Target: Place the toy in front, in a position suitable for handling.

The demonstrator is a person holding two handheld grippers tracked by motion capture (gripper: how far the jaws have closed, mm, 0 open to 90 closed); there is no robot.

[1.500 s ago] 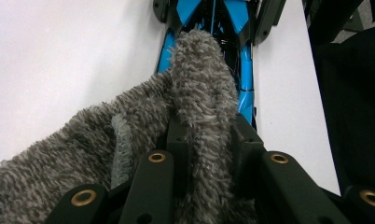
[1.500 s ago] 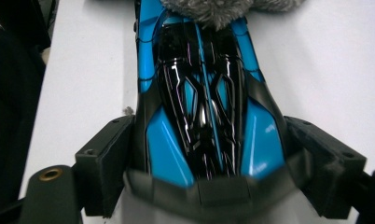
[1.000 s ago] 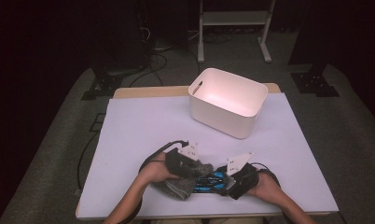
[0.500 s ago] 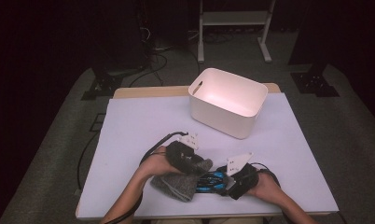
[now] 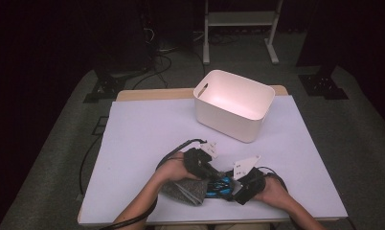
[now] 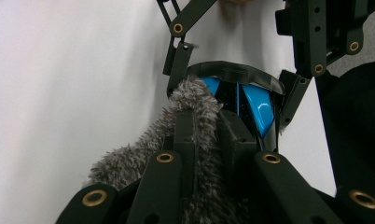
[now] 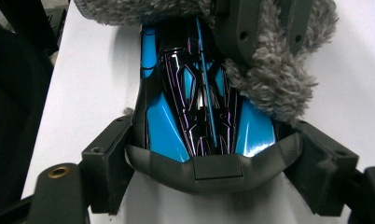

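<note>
I see a shiny blue and black toy car (image 7: 195, 107) near the front edge of the white table (image 5: 147, 134). A fuzzy grey cloth (image 6: 195, 121) lies on its far end. My right gripper (image 7: 209, 154) squeezes the car's wide end. My left gripper (image 6: 209, 126) has just been closing and now pinches the cloth tight. The white tub (image 5: 219, 120) farther back looks empty inside.

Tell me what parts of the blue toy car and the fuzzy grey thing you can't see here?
- Blue toy car: its far end is covered by the grey fuzzy cloth in the right gripper view.
- High view: car too small; hands and grippers overlap it.
- Left gripper view: the left gripper blocks most of the cloth.
- White bin: near walls hide its floor.
</note>
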